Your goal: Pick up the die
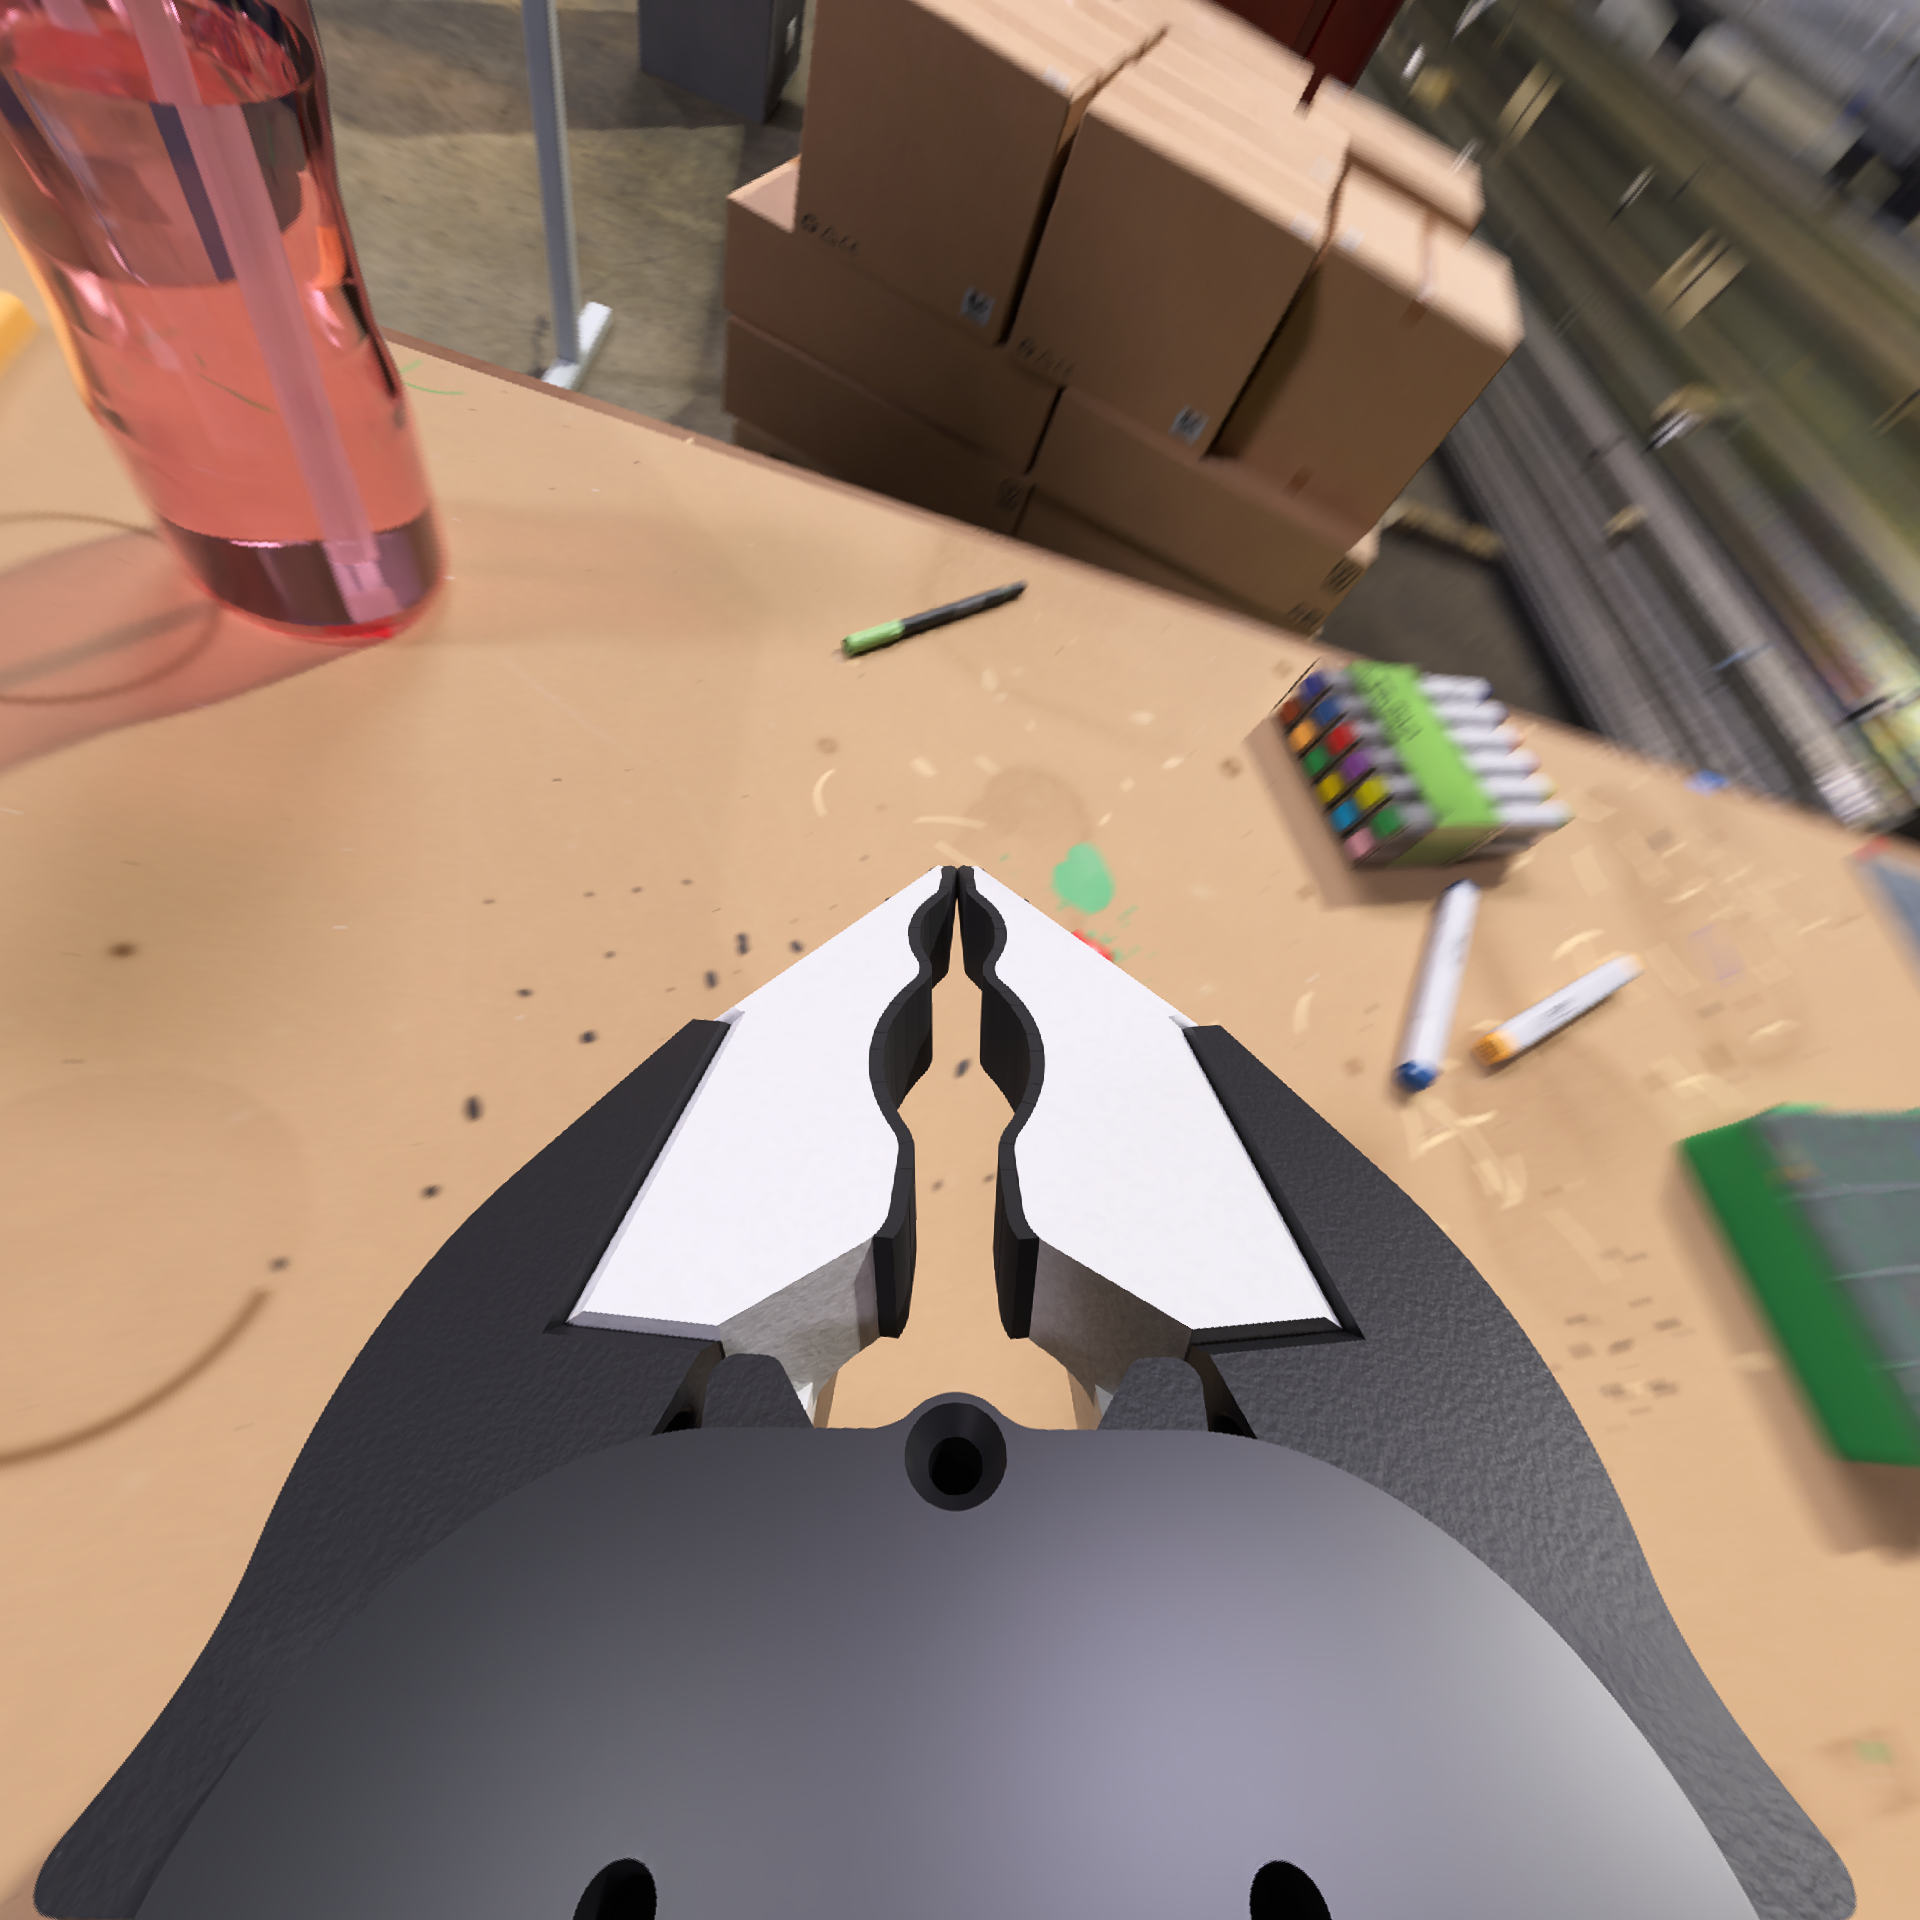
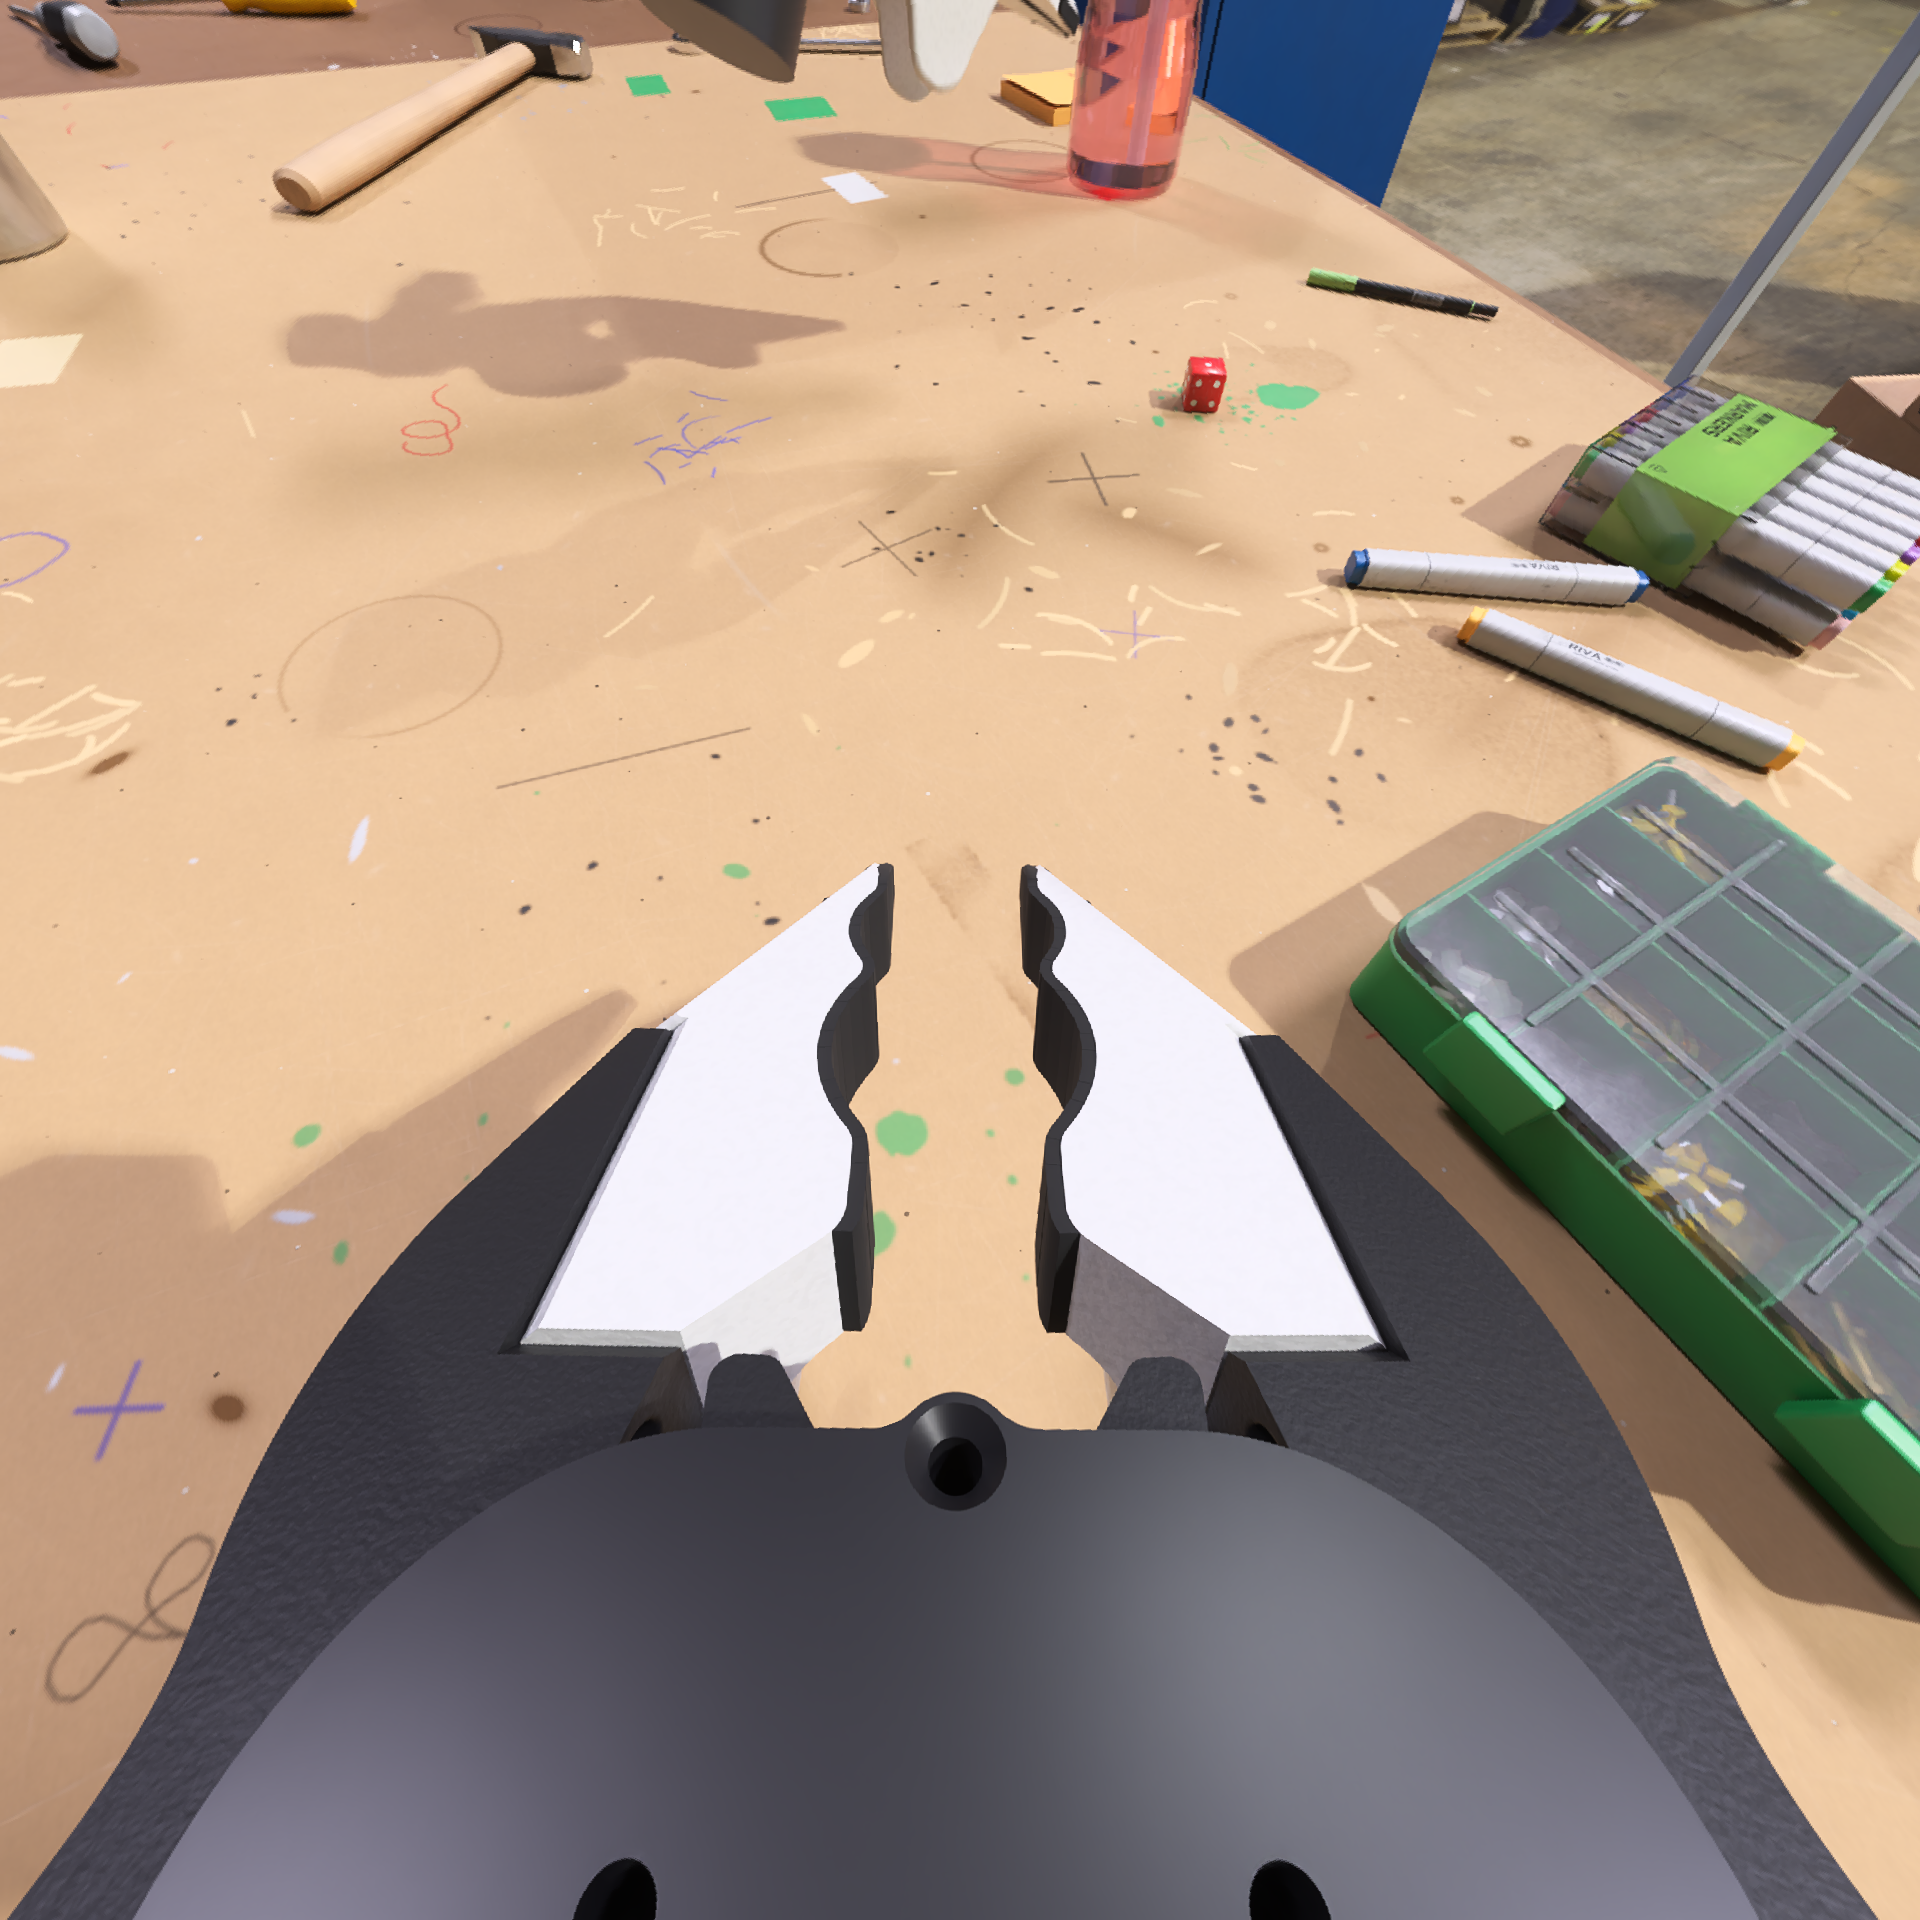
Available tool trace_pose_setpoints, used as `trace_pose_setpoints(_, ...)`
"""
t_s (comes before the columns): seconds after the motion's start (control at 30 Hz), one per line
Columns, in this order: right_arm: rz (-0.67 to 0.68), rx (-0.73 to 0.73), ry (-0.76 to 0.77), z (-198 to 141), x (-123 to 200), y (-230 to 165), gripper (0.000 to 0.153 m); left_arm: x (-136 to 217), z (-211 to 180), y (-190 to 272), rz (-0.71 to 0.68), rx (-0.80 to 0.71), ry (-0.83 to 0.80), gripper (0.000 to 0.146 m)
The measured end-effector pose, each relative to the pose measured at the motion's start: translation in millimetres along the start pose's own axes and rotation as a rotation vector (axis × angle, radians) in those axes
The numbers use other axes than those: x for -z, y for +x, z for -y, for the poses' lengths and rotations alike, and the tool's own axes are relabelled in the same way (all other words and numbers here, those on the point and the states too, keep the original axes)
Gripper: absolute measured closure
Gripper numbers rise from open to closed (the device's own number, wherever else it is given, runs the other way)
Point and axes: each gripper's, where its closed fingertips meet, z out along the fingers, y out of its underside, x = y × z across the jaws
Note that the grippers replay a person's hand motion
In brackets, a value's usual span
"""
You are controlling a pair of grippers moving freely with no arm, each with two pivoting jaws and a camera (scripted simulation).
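One die (image 2: 1204,384) — cube, no long axis, flat on table (image 2: 623,623) | left tongs (image 1: 956,875) pressed together | right tongs (image 2: 956,878) spread

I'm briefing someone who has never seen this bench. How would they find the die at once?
Start at the tan worktable and find the pink drink bottle standing near its far edge. Closer than the bottle, short of the green-capped pen, a green paint blot marks the board; the die sits just left of it. It is the only small red cube with white pips.
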Motion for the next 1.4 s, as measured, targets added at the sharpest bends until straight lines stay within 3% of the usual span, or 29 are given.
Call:
trace_pose_setpoints(0.1,0.005,0.006,0.001,1.3,-0.8,-2.0,0.129,5.5,-2.4,-12.6,0.144,-0.144,0.007,0.146)
trace_pose_setpoints(0.23,0.011,0.035,0.002,4.3,0.2,-5.6,0.129,15.7,0.7,1.4,-0.025,0.089,0.019,0.146)
trace_pose_setpoints(0.4,0.019,0.020,0.022,7.4,1.3,-6.6,0.129,7.2,-17.3,-29.2,0.172,0.011,-0.081,0.146)
trace_pose_setpoints(0.53,0.022,0.036,0.008,6.3,1.0,-8.6,0.130,1.3,-44.9,-29.1,0.256,-0.225,-0.252,0.121)
trace_pose_setpoints(0.63,0.016,0.053,-0.015,4.1,1.3,-9.0,0.130,8.7,-34.8,-22.6,0.264,-0.191,-0.180,0.098)
trace_pose_setpoints(0.77,0.019,0.055,-0.002,7.2,3.8,-9.5,0.130,23.9,-13.4,-18.1,0.277,-0.204,-0.040,0.094)
trace_pose_setpoints(0.9,0.033,0.033,0.027,9.9,3.8,-9.8,0.130,28.8,-7.9,-15.0,0.306,-0.314,-0.032,0.095)
trace_pose_setpoints(1.03,0.022,0.044,0.014,7.8,4.8,-7.6,0.130,30.0,-2.7,21.6,0.155,-0.348,0.005,0.100)
trace_pose_setpoints(1.17,0.023,0.028,0.028,8.0,5.4,-6.1,0.130,5.5,-40.7,78.4,-0.230,-0.481,-0.224,0.104)
trace_pose_setpoints(1.4,0.045,0.045,-0.015,-1.7,1.4,-8.6,0.129,-64.1,-69.9,64.1,-0.208,-0.700,-0.563,0.105)
